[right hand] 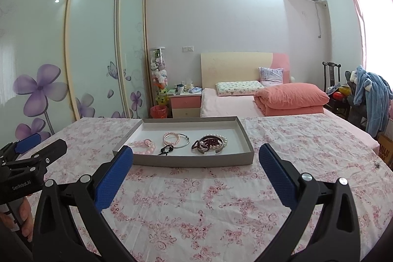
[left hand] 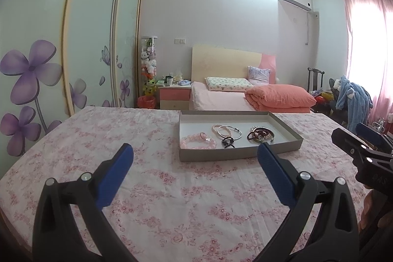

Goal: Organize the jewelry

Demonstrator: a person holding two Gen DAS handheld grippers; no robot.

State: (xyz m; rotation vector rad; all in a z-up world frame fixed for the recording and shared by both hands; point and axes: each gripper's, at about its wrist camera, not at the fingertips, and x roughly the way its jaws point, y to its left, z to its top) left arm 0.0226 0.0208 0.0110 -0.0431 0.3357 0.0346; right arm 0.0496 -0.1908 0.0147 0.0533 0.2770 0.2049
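A shallow grey box tray [left hand: 216,155] [right hand: 194,160] sits on a pink floral cloth. In it lie a pink bead bracelet [left hand: 198,141] [right hand: 145,146], a thin silver bangle over a pearl bracelet [left hand: 229,131] [right hand: 177,138], a black bead string [left hand: 228,141] [right hand: 166,149] and a pile of dark red and pearl bracelets [left hand: 260,133] [right hand: 210,142]. My left gripper [left hand: 195,158] is open and empty, just short of the tray's near wall. My right gripper [right hand: 196,161] is open and empty, also just short of the tray. Each gripper shows at the edge of the other's view [left hand: 353,141] [right hand: 41,147].
The cloth-covered table [left hand: 172,200] [right hand: 208,208] reaches forward of the tray. A small metal item [right hand: 377,165] lies on the cloth at the far right. Behind are a bed [right hand: 245,100], a nightstand [right hand: 185,103] and sliding wardrobe doors [right hand: 93,41].
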